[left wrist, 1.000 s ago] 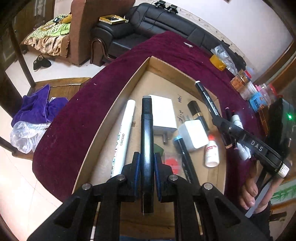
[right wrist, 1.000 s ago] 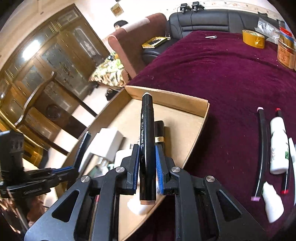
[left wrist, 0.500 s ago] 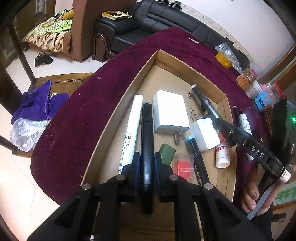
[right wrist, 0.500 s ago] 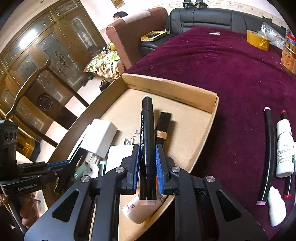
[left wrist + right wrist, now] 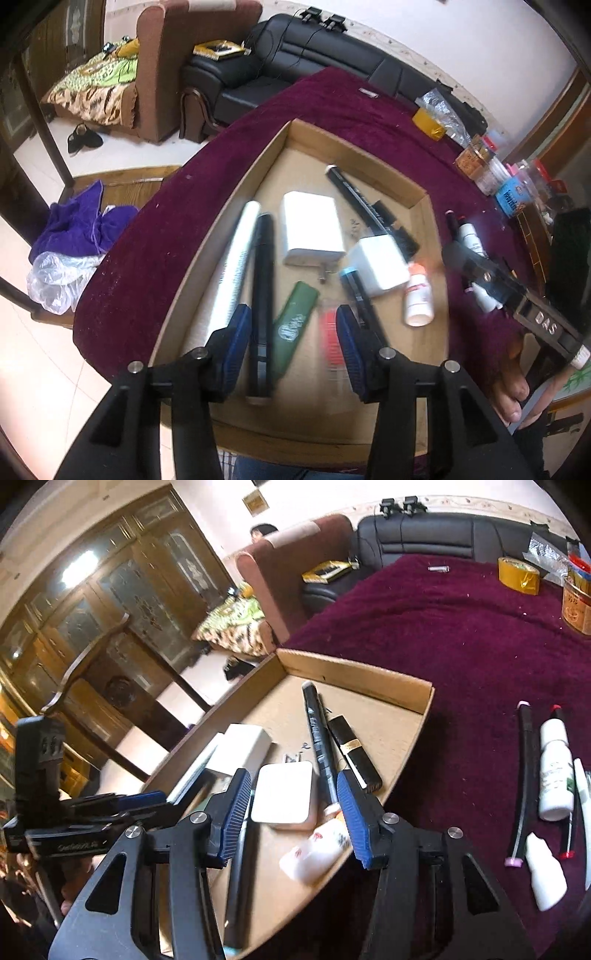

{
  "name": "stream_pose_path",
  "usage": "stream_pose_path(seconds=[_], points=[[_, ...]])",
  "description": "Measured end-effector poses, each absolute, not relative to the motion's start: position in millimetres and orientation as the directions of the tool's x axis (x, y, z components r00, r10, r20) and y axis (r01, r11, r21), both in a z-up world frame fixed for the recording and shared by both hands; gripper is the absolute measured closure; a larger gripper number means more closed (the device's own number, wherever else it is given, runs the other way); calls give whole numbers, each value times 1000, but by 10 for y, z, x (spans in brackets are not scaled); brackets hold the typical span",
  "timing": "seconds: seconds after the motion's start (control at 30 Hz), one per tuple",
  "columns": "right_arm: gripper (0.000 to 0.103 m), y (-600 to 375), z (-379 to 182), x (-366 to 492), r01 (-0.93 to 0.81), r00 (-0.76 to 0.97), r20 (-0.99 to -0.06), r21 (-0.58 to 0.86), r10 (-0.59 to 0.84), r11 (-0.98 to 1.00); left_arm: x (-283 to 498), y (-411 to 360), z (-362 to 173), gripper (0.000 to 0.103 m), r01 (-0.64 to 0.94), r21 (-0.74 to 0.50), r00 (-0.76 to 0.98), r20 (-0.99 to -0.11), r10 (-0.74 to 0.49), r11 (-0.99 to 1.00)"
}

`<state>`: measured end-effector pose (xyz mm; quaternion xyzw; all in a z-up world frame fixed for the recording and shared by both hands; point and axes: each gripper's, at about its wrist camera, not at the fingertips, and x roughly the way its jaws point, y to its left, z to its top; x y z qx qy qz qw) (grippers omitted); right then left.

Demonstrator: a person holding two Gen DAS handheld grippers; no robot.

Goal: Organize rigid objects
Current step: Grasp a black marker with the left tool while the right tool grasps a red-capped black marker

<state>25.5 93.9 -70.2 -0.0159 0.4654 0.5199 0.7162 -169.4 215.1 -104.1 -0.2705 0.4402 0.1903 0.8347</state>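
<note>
- Over the near end of the cardboard tray (image 5: 354, 147), the left claw (image 5: 293, 332) has its jaws opening, pads clear of everything; the black marker (image 5: 263, 295) lies on the tray floor between them, just inside the left pad.
- That marker lies alongside a white pen (image 5: 236, 269), which runs along the tray's left wall.
- Toward the tray's right wall, the right claw (image 5: 291, 805) is also opening and grips nothing; a second black marker (image 5: 318, 734) lies below it, its near end resting on the small white adapter (image 5: 284, 794).
- A black tube with a gold band (image 5: 352, 751) lies beside that marker, toward the tray's far right corner.
- On the burgundy counter (image 5: 461, 635), right of the tray, two white bottles (image 5: 553, 768) and thin pens wait.
</note>
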Motion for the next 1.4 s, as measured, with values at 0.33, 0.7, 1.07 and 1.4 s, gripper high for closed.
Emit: stream_pose_path(seconds=[0.33,0.7,1.07,1.4], points=[[53,10,-696,525,-722,100,-664,464,741,513,-1253,1342,-759,55,-396,-301,610,-792,4,868],[53,-673,-977,1301,-566,185,-620,567,762,599,-701,707,-876,55,-283,-297,566,-820,-91,912],[53,-802,-1164,1454,-488,222,-654,568,723,663,-391,611,-1071,55,-290,-331,519,-843,-143,898],[53,-1047,-1198,1596,-406,274,-618,620,737,671,-114,595,-1178,55,-289,-359,493,-850,-184,888]])
